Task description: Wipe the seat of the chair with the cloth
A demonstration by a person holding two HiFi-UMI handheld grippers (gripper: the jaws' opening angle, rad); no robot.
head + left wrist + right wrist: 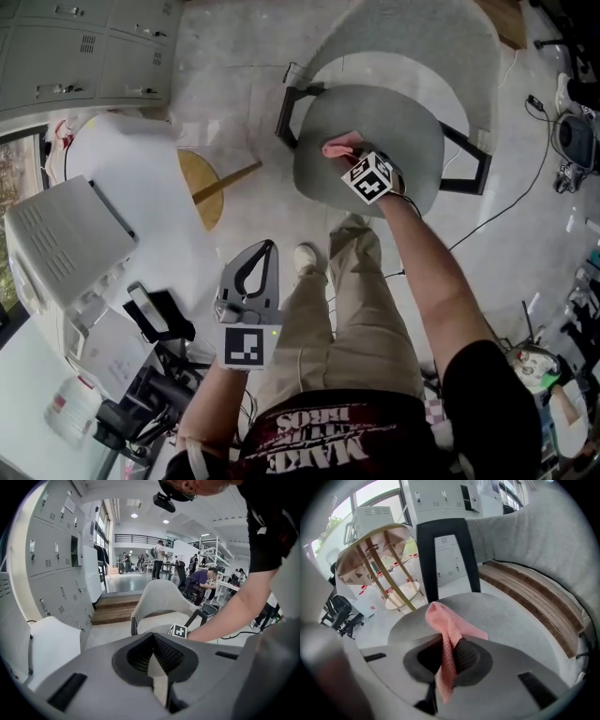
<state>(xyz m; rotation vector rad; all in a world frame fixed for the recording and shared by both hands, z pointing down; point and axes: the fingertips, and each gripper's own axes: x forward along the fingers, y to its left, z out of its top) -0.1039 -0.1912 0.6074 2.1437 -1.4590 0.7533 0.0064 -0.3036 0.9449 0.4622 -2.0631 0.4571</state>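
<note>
Pinches the pink cloth [451,629], bunched and folded, in the closed right tool [446,657], over the left part of the grey seat [398,127] of the chair [469,42]. Carries the left tool [157,670] closed on nothing, low beside the leg [349,300], well apart from the chair. Leaves much bare seat to the right, up to the black frame [466,164].

The head view looks steeply down on the chair [375,141]. The left gripper view faces it level from well back; the right gripper view skims close over its seat [520,620].
</note>
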